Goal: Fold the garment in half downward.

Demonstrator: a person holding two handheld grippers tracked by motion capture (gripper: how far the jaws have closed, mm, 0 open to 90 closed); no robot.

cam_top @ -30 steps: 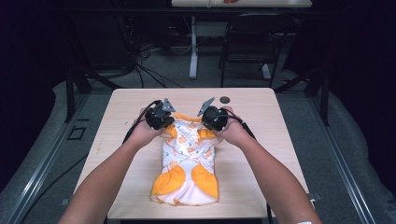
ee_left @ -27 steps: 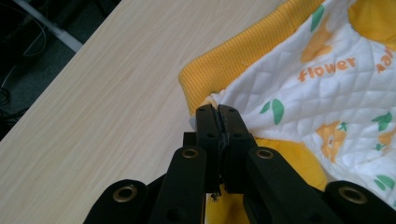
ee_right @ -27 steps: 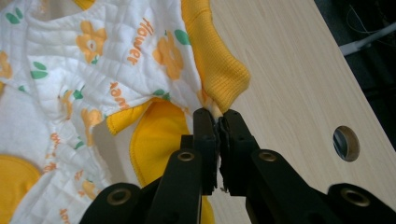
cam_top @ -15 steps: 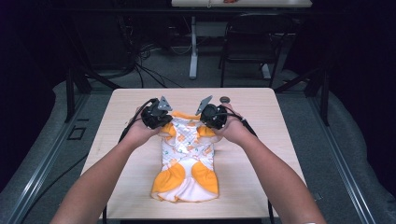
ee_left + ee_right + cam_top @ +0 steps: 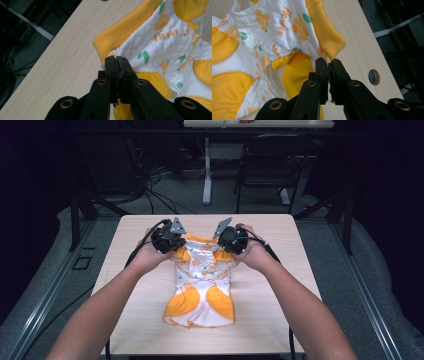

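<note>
A small quilted garment [image 5: 202,285], white with orange patches, orange flowers and an orange ribbed band, lies on the light wooden table [image 5: 280,320]. My left gripper [image 5: 169,240] holds its far left corner, and in the left gripper view the jaws [image 5: 116,65] are pinched shut on the white fabric beside the ribbed band [image 5: 117,35]. My right gripper [image 5: 231,239] holds the far right corner. In the right gripper view its jaws [image 5: 328,65] are shut on the cloth just below the ribbed band [image 5: 325,32].
A round hole [image 5: 374,77] is set in the tabletop near the right gripper. Behind the table stand a black chair [image 5: 272,170], a white table leg [image 5: 207,170] and loose cables [image 5: 155,185] on the floor. Bare wood lies on both sides of the garment.
Both grippers have moved slightly away from the person toward the table's far edge, drawing the garment's top edge with them. Both stay shut on the cloth.
</note>
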